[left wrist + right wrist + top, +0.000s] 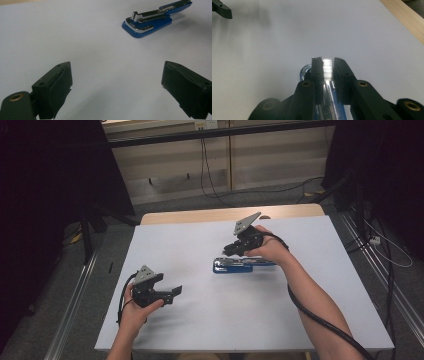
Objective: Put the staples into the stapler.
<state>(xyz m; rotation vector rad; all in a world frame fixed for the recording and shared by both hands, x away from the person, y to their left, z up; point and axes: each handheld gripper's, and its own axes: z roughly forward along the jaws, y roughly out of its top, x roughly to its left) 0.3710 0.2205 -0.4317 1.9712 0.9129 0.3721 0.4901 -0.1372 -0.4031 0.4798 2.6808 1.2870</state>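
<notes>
Right tool clamped on the blue stapler, left tool idle.

The stapler [240, 265] lies mid-worktop [200, 240], long axis across it; the right tool [327, 68] grips its metal arm from above, while the left tool [167, 292], jaws apart, sits well off toward the stapler's nose end.

- A white table top [200, 320] covers most of a wooden table.
- The table's bare wooden edge [200, 215] shows along the white top's far side.
- Black cables [210, 175] hang down the wall beyond the table.
- Metal floor rails [75, 295] run along either side of the table.
</notes>
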